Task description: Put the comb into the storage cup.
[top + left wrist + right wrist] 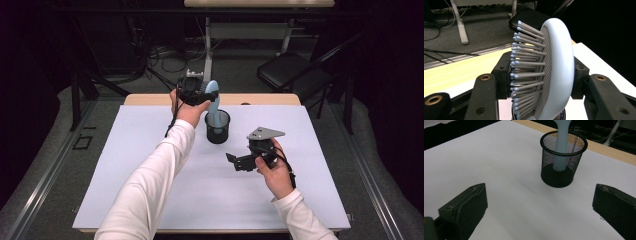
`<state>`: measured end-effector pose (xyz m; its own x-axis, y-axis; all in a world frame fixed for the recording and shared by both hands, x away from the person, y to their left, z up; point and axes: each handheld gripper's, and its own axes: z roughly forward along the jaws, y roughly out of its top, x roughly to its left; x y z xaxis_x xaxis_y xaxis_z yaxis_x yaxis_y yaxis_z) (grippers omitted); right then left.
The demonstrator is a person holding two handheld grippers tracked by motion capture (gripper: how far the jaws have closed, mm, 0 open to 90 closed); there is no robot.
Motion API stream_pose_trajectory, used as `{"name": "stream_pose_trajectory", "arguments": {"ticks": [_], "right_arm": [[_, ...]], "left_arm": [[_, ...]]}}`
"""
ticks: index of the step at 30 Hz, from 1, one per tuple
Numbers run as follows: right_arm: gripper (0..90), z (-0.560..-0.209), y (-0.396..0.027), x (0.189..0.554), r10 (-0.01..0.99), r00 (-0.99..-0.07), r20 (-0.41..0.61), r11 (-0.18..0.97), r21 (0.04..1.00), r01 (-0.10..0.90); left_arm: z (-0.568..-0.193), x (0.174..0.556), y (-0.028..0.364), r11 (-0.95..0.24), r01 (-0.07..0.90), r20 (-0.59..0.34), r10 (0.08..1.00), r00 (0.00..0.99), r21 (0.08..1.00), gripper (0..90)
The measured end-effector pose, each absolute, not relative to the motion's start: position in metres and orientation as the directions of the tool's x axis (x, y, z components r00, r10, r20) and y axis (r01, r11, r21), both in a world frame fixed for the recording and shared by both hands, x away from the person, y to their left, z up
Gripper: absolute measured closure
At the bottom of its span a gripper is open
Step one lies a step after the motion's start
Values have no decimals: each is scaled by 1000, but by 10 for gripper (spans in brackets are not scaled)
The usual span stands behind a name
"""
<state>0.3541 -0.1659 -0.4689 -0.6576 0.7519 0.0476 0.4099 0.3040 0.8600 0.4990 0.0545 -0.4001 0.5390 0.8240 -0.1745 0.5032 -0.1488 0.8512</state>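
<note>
Item: pale-blue hairbrush (213, 102) — handle down inside black mesh cup (217, 128) on the tabletop (150, 150), head clamped in left hand-held gripper (196, 95). Right hand-held gripper (239, 161) — jaws wide, empty, near the cup. Placement nearly done; release remains.

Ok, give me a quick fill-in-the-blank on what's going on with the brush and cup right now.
1. The left gripper is shut on the head of the pale blue ____.
2. The hairbrush handle stands inside the black mesh ____.
3. The right gripper has its fingers ____ with nothing between them.

Missing words: hairbrush; cup; open
</note>
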Motion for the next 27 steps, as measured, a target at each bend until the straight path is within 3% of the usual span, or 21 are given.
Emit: {"name": "stream_pose_trajectory", "arguments": {"ticks": [27], "right_arm": [[0,-469,-166,355,752,-658,49,306,857,414]], "left_arm": [[-414,502,55,-150,514,-169,836,522,845,487]]}}
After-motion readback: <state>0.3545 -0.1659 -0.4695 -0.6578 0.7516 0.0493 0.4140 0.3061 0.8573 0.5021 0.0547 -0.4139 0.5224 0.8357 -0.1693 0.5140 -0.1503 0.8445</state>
